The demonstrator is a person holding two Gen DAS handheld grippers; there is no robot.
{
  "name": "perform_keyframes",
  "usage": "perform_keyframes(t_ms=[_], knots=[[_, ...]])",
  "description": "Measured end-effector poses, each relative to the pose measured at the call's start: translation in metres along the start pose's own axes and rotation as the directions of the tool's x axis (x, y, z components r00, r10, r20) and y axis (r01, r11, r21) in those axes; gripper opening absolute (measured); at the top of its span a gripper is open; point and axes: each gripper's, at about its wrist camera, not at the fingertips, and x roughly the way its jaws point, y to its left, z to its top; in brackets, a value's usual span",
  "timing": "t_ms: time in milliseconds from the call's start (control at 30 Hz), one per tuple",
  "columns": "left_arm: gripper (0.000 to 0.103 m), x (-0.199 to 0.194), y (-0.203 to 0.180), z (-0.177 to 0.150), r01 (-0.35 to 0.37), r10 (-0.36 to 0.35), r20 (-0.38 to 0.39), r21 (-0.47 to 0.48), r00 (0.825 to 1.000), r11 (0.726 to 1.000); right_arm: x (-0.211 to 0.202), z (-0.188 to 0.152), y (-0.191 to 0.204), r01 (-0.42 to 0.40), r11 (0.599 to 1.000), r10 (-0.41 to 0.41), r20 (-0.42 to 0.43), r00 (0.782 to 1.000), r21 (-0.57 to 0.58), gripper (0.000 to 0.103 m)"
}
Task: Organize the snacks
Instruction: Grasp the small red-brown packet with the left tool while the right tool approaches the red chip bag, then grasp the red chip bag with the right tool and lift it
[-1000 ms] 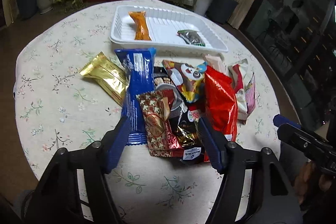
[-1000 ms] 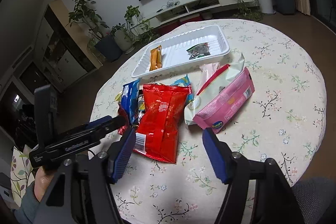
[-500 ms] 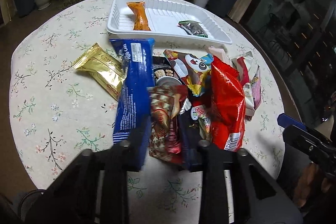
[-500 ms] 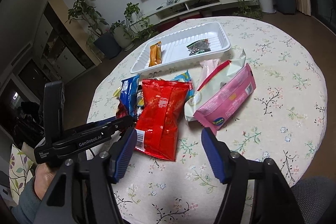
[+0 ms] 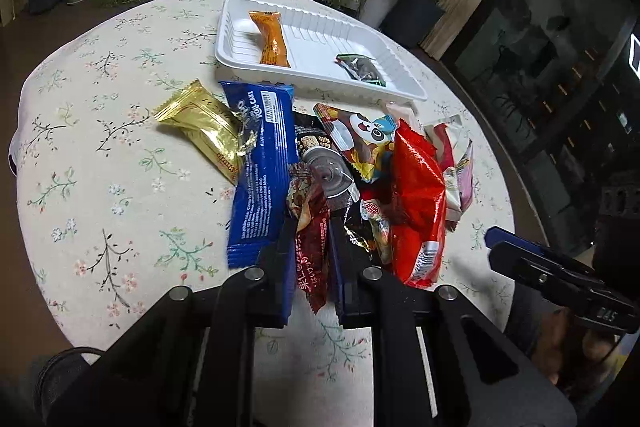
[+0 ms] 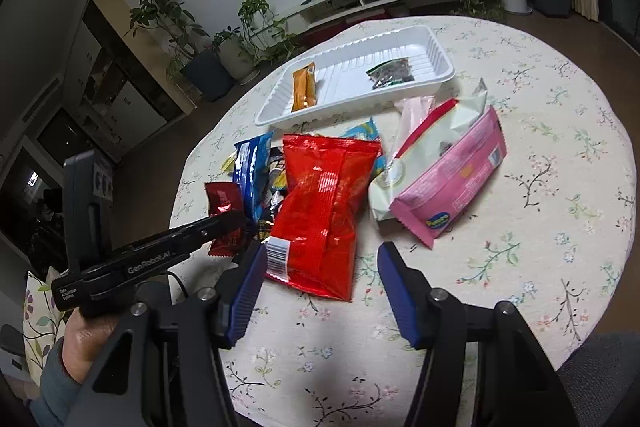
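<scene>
With our left gripper (image 5: 312, 259) clenched on the dark red packet (image 5: 310, 227) at lower centre and our right gripper (image 6: 320, 283) spread empty, we risk dragging the overlapping blue wrapper (image 5: 262, 171) along.

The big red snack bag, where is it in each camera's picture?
Left wrist view: the big red snack bag lies right of centre, at the right of the snack pile, just right of the left gripper.
Right wrist view: the bag lies in the middle, just ahead of the open right gripper.
Shared landmark: the white tray sits beyond the pile in both.
</scene>
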Motion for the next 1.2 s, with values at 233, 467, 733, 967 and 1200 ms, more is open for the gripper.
perform_keyframes(t_ms=[233,467,733,967,1200], knots=[[0.013,-0.013,0.005,-0.011,0.048,-0.047,0.006,-0.019,0.999,0.999,0.022,0.009,0.013,0.005,1.0,-0.005,-0.038,0.999,-0.006,0.061],[0.013,-0.012,0.007,-0.016,0.079,-0.079,0.005,-0.029,0.997,0.996,0.044,0.014,0.011,0.042,0.999,-0.041,-0.087,0.995,0.007,0.064],[0.013,-0.006,0.01,-0.017,0.094,-0.094,-0.008,-0.039,0.995,0.995,0.053,0.014,-0.003,0.02,0.998,-0.014,-0.109,0.994,0.056,0.064],[0.013,-0.003,0.009,-0.018,0.103,-0.103,-0.017,-0.036,0.995,0.994,0.056,0.013,-0.009,-0.014,0.997,0.022,-0.122,0.992,0.071,0.053],[0.013,-0.003,0.008,-0.018,0.104,-0.105,-0.015,-0.04,0.994,0.994,0.052,0.012,-0.013,-0.045,0.996,0.053,-0.1,0.994,0.083,0.033]])
